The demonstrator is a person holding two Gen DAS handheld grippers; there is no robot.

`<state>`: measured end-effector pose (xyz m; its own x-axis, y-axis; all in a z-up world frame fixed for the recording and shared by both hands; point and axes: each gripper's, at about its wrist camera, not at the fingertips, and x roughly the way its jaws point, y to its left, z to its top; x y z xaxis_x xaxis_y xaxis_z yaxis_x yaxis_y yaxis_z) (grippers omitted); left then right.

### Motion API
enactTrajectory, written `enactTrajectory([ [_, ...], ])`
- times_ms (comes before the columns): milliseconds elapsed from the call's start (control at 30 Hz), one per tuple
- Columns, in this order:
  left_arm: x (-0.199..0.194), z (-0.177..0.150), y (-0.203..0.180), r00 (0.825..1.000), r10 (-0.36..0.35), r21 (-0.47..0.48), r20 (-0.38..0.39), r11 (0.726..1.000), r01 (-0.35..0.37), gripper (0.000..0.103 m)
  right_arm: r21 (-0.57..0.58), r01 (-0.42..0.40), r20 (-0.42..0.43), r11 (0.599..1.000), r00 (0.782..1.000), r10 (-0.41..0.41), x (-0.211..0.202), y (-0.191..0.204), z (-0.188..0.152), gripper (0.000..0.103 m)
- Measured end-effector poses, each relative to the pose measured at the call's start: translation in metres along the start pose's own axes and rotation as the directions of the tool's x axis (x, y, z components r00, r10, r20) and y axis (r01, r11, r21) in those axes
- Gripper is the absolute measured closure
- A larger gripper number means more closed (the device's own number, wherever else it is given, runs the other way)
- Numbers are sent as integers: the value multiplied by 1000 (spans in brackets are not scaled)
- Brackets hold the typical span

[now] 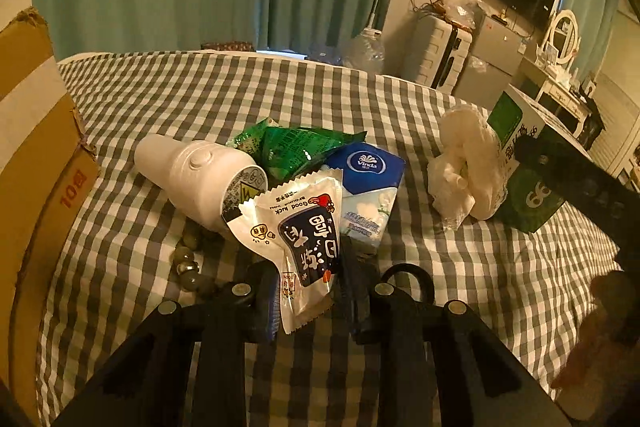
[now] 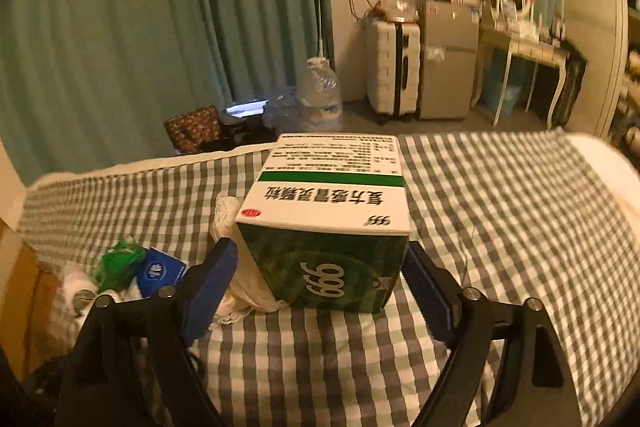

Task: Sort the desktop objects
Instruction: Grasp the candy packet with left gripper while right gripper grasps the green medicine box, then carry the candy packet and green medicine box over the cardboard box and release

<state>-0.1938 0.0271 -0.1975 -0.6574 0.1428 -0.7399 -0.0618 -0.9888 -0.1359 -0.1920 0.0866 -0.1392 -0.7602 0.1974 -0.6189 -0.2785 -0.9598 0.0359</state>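
Snack packet (image 1: 304,247), white with a dark blue panel, sits between the nearly closed jaws of the left tongs (image 1: 306,301), which pinch its lower end; its long axis runs away from the tongs and slightly leftward, with the crimped top edge at the far end. Just beyond the packet lies a blue and white tissue pack (image 1: 370,187), its long side also pointing away from the left tongs. To the left of that lies a white bottle (image 1: 200,179) on its side, its round base turned toward the tongs and its narrower end pointing away to the left. Behind these sit green wrappers (image 1: 296,147), and near the left jaw lie some rounded beads (image 1: 188,267) on the checked bedcover (image 1: 200,95). Farther left stands a cardboard box (image 1: 36,167); what it holds cannot be told. The right tongs (image 2: 320,279) stand wide open around a green and white medicine box (image 2: 328,227), one jaw on each side; whether the pads touch it cannot be told. Its long axis runs straight away from the right tongs, with the green end face nearest. A crumpled white tissue (image 2: 244,287) lies against the box's left side, by the left jaw.
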Motion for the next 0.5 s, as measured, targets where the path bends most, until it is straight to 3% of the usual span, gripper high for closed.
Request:
enactTrajectory([
  [200, -10, -1, 14, 1000, -9, -31, 20, 999, 9, 78, 89, 34, -22, 995, 999, -32, 25, -5, 3, 16],
  [233, -11, 0, 16, 1000, -6, -31, 29, 999, 7, 78, 97, 15, -15, 995, 1000, -13, 25, -9, 3, 26],
  [267, -13, 0, 15, 999, -5, -28, 39, 1000, 6, 78, 99, -1, -14, 995, 1000, 2, 24, -13, 4, 27],
  [367, -28, 0, 17, 997, -15, -9, 69, 1000, 15, 78, 92, -23, 3, 995, 1000, 23, 8, -24, 6, 28],
  [500, -63, 3, 16, 989, -86, 4, 118, 996, 86, 78, 44, -23, 49, 999, 999, 21, -31, -38, 11, 28],
])
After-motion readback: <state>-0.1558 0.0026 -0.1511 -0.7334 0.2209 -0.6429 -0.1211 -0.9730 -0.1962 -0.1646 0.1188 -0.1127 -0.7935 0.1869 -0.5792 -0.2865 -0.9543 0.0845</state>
